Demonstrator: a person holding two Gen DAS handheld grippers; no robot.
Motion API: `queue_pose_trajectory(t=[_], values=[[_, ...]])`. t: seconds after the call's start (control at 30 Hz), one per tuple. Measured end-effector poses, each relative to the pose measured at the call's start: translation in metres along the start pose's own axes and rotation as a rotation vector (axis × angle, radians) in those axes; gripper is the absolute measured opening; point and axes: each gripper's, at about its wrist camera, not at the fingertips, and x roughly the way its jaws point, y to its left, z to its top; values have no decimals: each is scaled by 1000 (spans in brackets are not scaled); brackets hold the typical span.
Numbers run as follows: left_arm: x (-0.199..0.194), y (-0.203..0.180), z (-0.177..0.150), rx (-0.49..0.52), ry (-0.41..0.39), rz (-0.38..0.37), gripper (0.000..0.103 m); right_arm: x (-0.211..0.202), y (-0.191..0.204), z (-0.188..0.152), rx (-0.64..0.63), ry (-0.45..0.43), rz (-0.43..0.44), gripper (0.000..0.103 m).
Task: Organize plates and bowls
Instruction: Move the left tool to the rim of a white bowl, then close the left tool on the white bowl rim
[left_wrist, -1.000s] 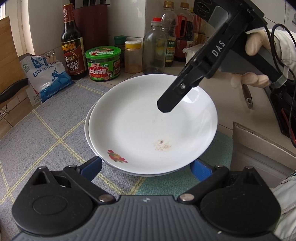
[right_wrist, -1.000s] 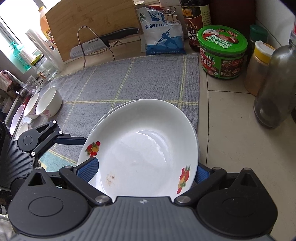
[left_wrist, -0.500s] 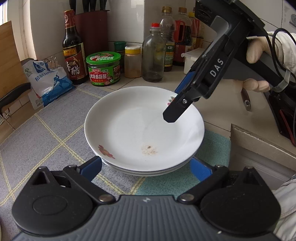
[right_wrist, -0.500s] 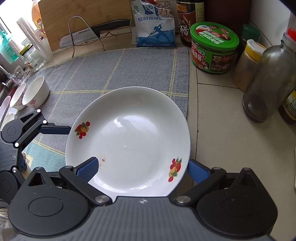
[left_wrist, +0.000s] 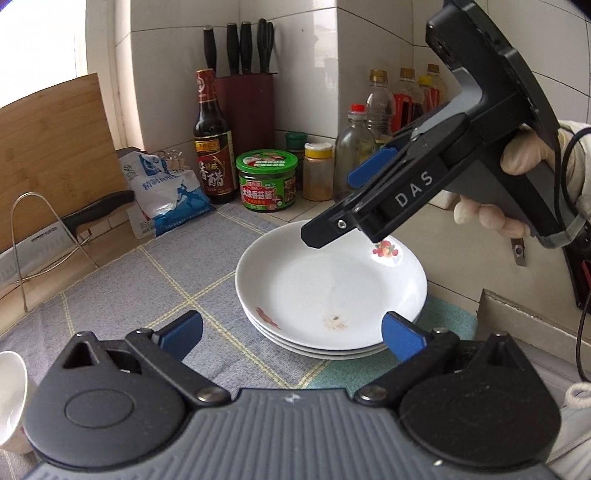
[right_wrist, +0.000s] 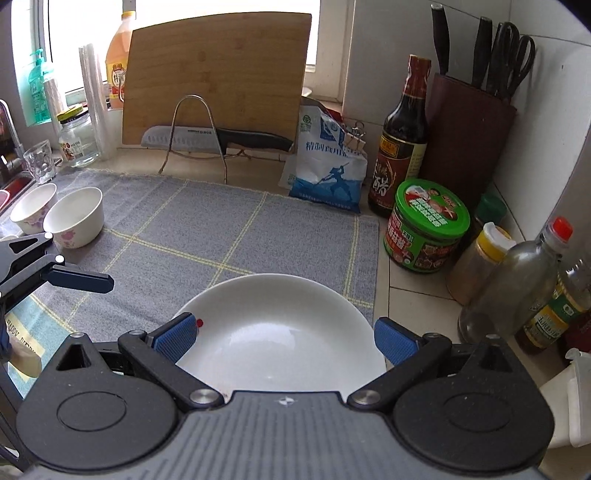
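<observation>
Bright, even daylight from the window (right_wrist: 48, 44) at far left, blown out to white. Soft shadows only. Mild glare on the white plate (right_wrist: 280, 332). Sharp focus throughout. Strong fisheye bending and dark corners at the edges.

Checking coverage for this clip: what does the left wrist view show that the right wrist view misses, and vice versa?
Left wrist only: the gloved hand holding the right tongs open above the plates, and that the plate stack is three deep.
Right wrist only: two small bowls at the mat's far left, plus a glass jar by the window.
Both: the stacked plates, grey mat, green-lidded jar, vinegar bottle, cutting board.
</observation>
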Motion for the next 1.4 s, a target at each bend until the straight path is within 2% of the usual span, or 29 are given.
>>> queue_pose_trajectory(t=[0.23, 0.47, 0.57, 0.77, 0.83, 0.9, 1.07, 1.27, 1.4], values=[[-39, 20, -15, -143, -8, 161, 102, 1, 35, 12, -86, -79, 43, 103], [-86, 52, -41, -238, 2, 252, 102, 6, 84, 17, -155, -106, 62, 103], [-106, 68, -56, -235, 3, 259, 102, 9, 107, 13, -146, -96, 89, 103], [-138, 103, -83, -231, 44, 214, 102, 14, 164, -7, -146, -73, 113, 103], [-146, 114, -91, -219, 57, 205, 102, 15, 178, -12, -134, -59, 145, 103], [-155, 122, -99, -203, 64, 219, 102, 16, 195, -15, -131, -45, 163, 103], [-172, 149, -114, -222, 83, 187, 102, 20, 243, -23, -178, -29, 204, 103], [-186, 176, -126, -215, 86, 215, 102, 37, 288, -28, -221, 0, 249, 103], [-185, 195, -132, -228, 123, 243, 102, 47, 315, -28, -262, -13, 271, 103]])
